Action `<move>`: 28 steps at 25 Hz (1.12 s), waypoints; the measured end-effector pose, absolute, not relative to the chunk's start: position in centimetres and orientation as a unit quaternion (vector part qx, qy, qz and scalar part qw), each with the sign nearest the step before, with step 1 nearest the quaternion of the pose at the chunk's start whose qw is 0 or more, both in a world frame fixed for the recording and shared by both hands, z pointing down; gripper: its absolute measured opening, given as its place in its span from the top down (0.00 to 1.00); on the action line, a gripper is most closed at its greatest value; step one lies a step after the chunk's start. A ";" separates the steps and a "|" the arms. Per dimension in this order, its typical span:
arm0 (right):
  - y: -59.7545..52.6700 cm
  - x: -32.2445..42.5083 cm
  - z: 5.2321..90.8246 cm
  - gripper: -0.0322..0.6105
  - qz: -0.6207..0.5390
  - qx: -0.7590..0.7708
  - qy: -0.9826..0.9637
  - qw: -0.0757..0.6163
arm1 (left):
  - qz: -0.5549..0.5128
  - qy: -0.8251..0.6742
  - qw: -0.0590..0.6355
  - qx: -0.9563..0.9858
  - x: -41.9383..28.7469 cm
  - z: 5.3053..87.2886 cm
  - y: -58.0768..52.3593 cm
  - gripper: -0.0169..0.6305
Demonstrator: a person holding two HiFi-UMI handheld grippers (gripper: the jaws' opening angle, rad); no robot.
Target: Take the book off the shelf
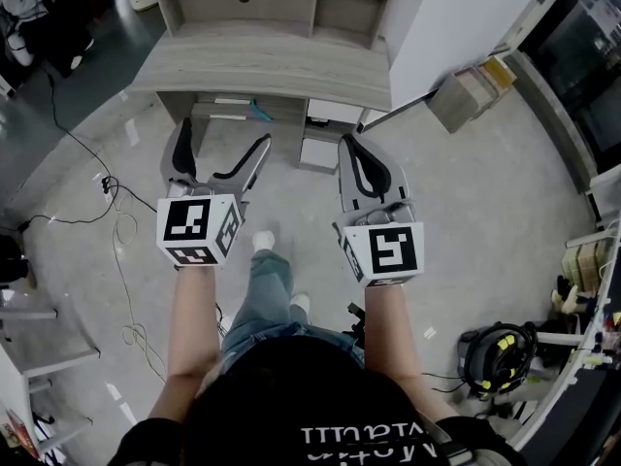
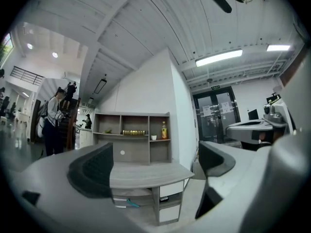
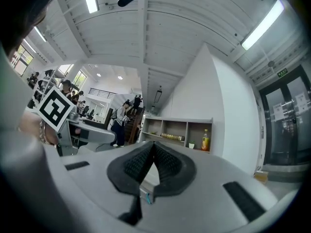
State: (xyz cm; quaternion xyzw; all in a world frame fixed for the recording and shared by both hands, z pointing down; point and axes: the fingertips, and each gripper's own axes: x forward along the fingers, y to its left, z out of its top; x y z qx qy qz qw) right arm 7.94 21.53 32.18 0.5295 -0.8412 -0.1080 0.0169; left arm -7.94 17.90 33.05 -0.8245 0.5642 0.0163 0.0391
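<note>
golden book (image 2: 133,132) faint on shelf (image 2: 132,152); left hand-held gripper (image 2: 155,163) agape, right hand-held gripper (image 3: 152,148) closed

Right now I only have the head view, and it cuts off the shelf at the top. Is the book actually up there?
Observer: Yes, the left gripper view shows the book in the middle compartment of the shelf.
Operator: Standing or lying?
Observer: Lying flat, long side facing out.
Operator: And the claws?
Observer: The left claw is open and empty; the right claw is shut, pads meeting at the tips.
</note>
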 end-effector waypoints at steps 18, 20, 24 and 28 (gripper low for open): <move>7.2 8.4 30.5 0.93 -0.113 0.560 -0.821 0.015 | 0.053 0.542 0.049 -0.838 -8.7 31.2 3.1 0.15; 5.3 7.6 30.2 0.93 -0.115 0.556 -0.823 0.014 | 0.055 0.548 0.047 -0.833 -9.6 30.8 1.1 0.15; 1.6 5.7 29.6 0.93 -0.119 0.547 -0.828 0.019 | 0.056 0.559 0.040 -0.826 -11.4 30.4 -2.8 0.15; -1.9 4.1 29.0 0.93 -0.118 0.545 -0.830 0.020 | 0.058 0.562 0.041 -0.824 -13.0 29.6 -6.3 0.15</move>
